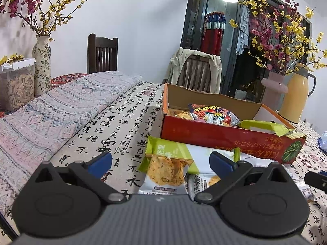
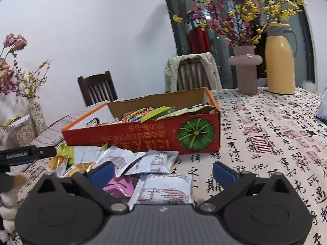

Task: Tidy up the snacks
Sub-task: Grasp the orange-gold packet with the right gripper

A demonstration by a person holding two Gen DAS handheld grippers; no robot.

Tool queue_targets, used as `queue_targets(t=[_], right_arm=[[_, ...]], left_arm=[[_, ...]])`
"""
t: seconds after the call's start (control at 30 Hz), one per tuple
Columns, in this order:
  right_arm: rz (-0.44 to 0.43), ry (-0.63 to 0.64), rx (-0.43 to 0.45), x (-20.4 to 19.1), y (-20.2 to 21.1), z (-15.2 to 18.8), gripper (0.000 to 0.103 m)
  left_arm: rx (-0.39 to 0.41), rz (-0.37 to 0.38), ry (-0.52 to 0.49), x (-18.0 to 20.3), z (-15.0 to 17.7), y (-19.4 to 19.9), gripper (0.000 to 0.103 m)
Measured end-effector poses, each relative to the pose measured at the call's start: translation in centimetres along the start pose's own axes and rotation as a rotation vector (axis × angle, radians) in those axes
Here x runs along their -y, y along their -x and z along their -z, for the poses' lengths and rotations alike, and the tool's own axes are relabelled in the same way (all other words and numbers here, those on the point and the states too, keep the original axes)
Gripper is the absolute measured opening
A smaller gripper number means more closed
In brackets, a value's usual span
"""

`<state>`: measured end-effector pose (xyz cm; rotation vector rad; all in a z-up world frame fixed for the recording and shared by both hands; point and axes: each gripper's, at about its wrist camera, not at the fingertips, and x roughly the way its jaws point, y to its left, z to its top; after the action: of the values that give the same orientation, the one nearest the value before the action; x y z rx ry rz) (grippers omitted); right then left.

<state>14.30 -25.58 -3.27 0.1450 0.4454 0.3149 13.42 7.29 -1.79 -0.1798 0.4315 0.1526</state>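
A red cardboard box (image 1: 224, 136) with a green pumpkin picture (image 2: 195, 134) stands on the table and holds several snack packets (image 1: 212, 115). Loose packets lie in front of it. My left gripper (image 1: 160, 161) is open, just above a green and white cracker packet (image 1: 165, 169). My right gripper (image 2: 162, 172) is open over a white packet (image 2: 165, 189) and a pink packet (image 2: 120, 187), with more silver packets (image 2: 141, 160) behind. The left gripper's body shows at the left of the right wrist view (image 2: 24, 154).
A calligraphy tablecloth (image 2: 265, 143) covers the table. A folded patterned cloth (image 1: 61, 110), a floral vase (image 1: 41, 67) and a clear tub of nuts (image 1: 17, 85) are at the left. A pink vase (image 2: 245, 69) and a yellow thermos (image 2: 281, 59) stand at the back right. Two chairs stand behind.
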Motion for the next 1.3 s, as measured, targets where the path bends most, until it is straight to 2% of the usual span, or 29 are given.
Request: queue_targets(t=[0.07,0.13,0.2,0.5,0.7,0.77,0.8,0.83,1.0,1.1,1.2,1.3], right_arm=[[0.012,0.007,0.004,-0.1,0.1,0.1,0.096],[0.03,0.027,-0.018,-0.3,-0.1,0.1,0.084],[0.041,0.038,-0.044,-0.3,-0.1,0.0,0.08],[0.052,0.05,-0.125,-0.6,-0.3,-0.5,0.078],[0.091,0.078,-0.188,-1.9,-2.2,-0.2,0.078],[0.088,0.075,-0.212,-1.9,-2.6,0.1,0.067],[0.086,0.077,-0.217,-1.9,-2.7,0.2,0.053],[0.086,0.077,-0.22,-1.9,-2.7,0.2,0.046],[0.096,0.066,-0.18,-1.6,-1.7,0.2,0.033],[0.098,0.055,-0.131,-1.3,-0.9,-0.2,0.022],[0.117,0.056,-0.079,-1.0,-0.3,-0.7,0.022],[0.119,0.048,-0.072,-0.7,-0.4,-0.6,0.022]], left_arm=[[-0.001,0.002,0.004,-0.1,0.0,0.0,0.103],[-0.005,0.002,0.008,-0.1,0.0,-0.1,0.103],[-0.005,0.012,0.01,-0.2,0.0,-0.1,0.103],[0.0,0.035,0.026,-0.5,0.0,0.1,0.103],[0.003,0.041,0.029,-0.6,0.1,0.2,0.103],[0.005,0.046,0.03,-0.6,0.1,0.3,0.103],[0.006,0.048,0.031,-0.6,0.1,0.3,0.103],[0.007,0.05,0.032,-0.7,0.1,0.3,0.103],[0.013,0.056,0.033,-0.7,0.1,0.4,0.103],[0.015,0.057,0.034,-0.7,0.1,0.5,0.103],[0.015,0.057,0.034,-0.7,0.1,0.5,0.103],[0.014,0.056,0.034,-0.7,0.1,0.5,0.103]])
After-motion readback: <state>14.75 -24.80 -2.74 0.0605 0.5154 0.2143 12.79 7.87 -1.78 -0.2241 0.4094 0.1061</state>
